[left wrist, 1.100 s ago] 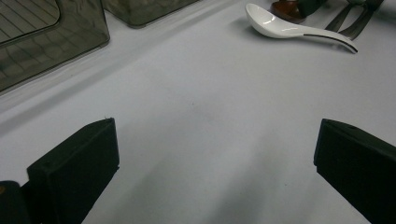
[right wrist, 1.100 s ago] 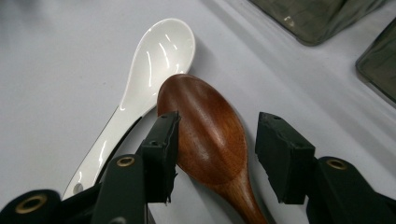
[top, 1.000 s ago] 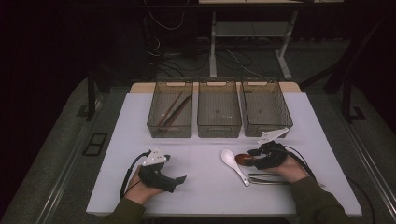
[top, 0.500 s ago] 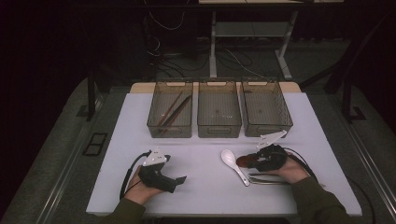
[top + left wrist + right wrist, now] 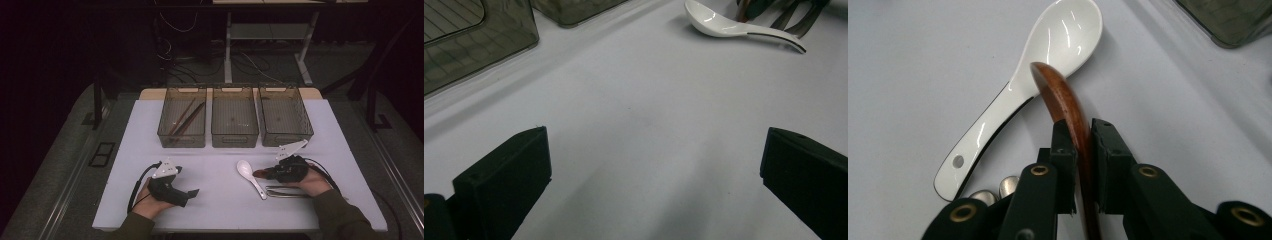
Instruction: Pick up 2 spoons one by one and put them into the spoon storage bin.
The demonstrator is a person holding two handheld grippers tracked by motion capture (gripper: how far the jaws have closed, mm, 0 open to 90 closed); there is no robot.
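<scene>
A brown wooden spoon (image 5: 1058, 92) stands on its edge between the pads of my right gripper (image 5: 1082, 130), whose jaws have just been closing and now press on its handle. Its bowl rests against a white ceramic spoon (image 5: 1048, 45) lying on the table. In the high view my right gripper (image 5: 266, 174) sits at the front right, pointing left at the white spoon (image 5: 248, 173). My left gripper (image 5: 191, 192) rests at the front left. Its jaws (image 5: 654, 150) stand wide open over bare table.
Three smoky clear bins stand in a row at the back: the left bin (image 5: 182, 141) holds brown sticks, with the middle bin (image 5: 235, 141) and right bin (image 5: 287, 139) beside it. Metal cutlery (image 5: 285, 191) lies under my right hand. The white table (image 5: 145, 150) ends close in front.
The right gripper's jaws have drawn in on the wooden spoon. Both hands stay where they were, and the white spoon has not moved.
</scene>
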